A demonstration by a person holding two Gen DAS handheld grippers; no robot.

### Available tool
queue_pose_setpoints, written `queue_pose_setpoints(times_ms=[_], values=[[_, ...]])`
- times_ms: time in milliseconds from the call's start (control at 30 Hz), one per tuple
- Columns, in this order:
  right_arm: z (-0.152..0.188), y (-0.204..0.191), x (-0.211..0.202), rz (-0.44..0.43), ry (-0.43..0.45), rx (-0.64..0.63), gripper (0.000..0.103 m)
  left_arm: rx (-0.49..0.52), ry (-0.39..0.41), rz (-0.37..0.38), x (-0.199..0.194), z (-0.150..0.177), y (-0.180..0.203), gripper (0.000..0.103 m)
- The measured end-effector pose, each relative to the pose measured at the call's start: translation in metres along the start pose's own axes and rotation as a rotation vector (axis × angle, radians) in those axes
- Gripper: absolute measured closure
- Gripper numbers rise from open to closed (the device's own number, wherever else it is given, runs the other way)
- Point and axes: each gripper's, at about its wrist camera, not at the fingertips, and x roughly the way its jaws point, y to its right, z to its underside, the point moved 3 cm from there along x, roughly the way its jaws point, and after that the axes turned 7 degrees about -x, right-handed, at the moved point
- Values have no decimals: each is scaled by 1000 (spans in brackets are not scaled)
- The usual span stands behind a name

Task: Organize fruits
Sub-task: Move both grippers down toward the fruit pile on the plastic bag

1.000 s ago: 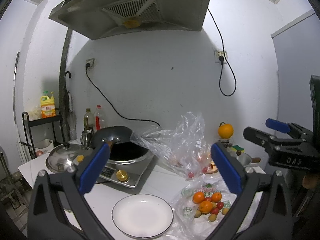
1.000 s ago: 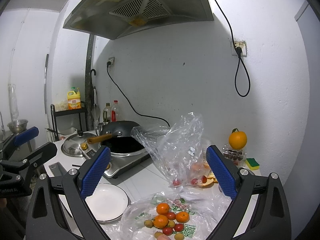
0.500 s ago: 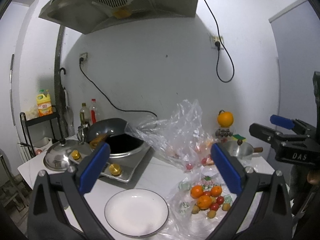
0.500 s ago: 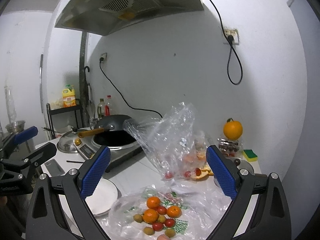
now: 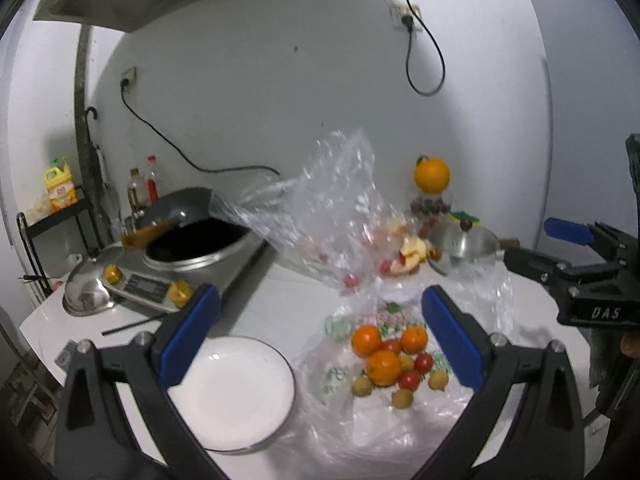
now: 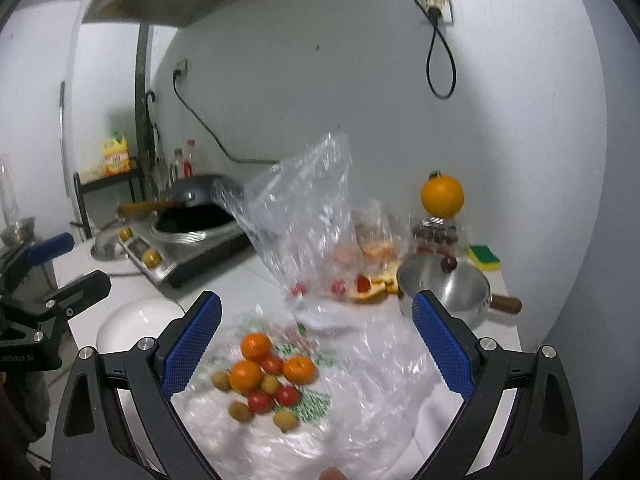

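Observation:
A heap of small fruit (image 5: 390, 360) lies on a flat plastic bag on the white counter: three tangerines, red cherry tomatoes and small yellowish fruits; it also shows in the right wrist view (image 6: 266, 376). An empty white plate (image 5: 232, 392) sits left of it, and shows in the right wrist view (image 6: 136, 322). A crumpled clear bag (image 5: 332, 224) with more fruit stands behind. My left gripper (image 5: 320, 336) is open above the plate and heap. My right gripper (image 6: 316, 344) is open above the heap; it shows from the side (image 5: 560, 256) at right.
A wok on an induction cooker (image 5: 192, 244) and a steel lid (image 5: 86, 292) stand at the left. A steel saucepan (image 6: 444, 292), a large orange on a jar (image 6: 442, 196) and a sponge (image 6: 484, 258) stand at the back right. Peels (image 5: 412, 256) lie by the bag.
Both grippers have moved forward and tilted down towards the counter; the fruit heap and plate now look larger and sit higher in view. Both stay open.

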Motion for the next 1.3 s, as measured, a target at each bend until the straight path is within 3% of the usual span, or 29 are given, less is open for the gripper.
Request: queue_pose_setpoints(times_ms=[533, 767, 867, 1167, 1300], values=[[47, 11, 32, -64, -105, 33, 6, 71, -194, 20, 46, 49, 31, 2], [64, 14, 47, -102, -169, 43, 29, 80, -281, 46, 65, 76, 44, 3], [72, 13, 52, -117, -196, 34, 33, 89, -325, 61, 73, 88, 50, 13], [96, 14, 65, -158, -231, 59, 36, 142, -417, 76, 91, 115, 61, 17], [101, 12, 67, -191, -234, 66, 36, 144, -459, 94, 98, 125, 65, 39]])
